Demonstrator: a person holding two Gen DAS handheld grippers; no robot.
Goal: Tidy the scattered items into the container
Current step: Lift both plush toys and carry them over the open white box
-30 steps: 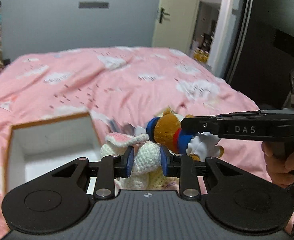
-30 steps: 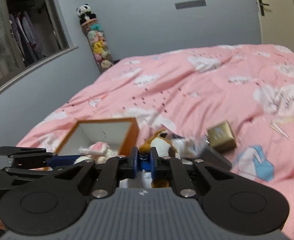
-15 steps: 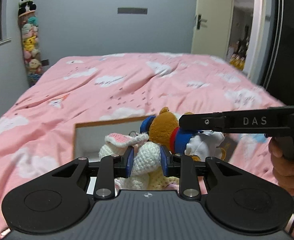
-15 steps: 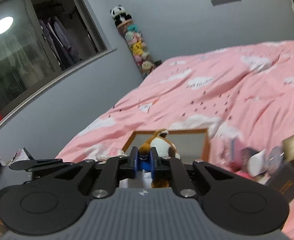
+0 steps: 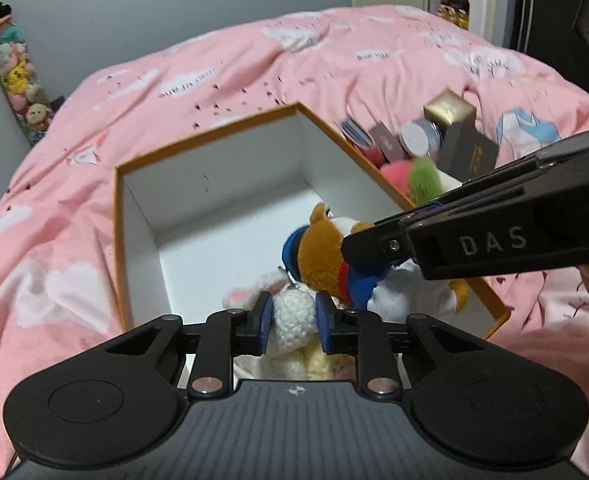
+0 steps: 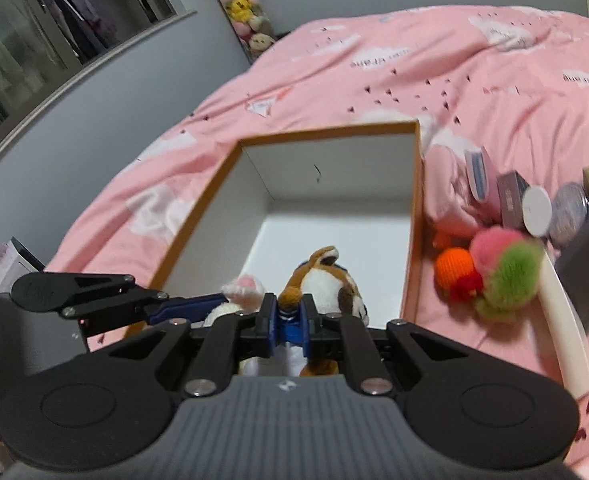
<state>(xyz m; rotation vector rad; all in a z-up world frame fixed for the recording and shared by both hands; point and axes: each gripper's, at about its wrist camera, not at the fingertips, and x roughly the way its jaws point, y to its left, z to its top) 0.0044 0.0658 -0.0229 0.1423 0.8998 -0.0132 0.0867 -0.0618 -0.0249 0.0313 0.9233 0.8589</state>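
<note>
Left gripper (image 5: 291, 326), jaws closing, pinches the crocheted toy (image 5: 292, 312); right gripper (image 6: 289, 330) clamps the plush dog (image 6: 326, 276). Both hang over the open box (image 5: 222, 184) on the bed, apparently positioned for release.

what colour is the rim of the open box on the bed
Orange-brown, with white inside walls; the box rim shows best in the right wrist view.

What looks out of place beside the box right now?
Nothing looks damaged or spilled. A pile still lies on the pink quilt outside the orange-rimmed white box: an orange knitted ball, a pink-and-green fluffy toy, a round white tin and small boxes leaning against each other.
</note>
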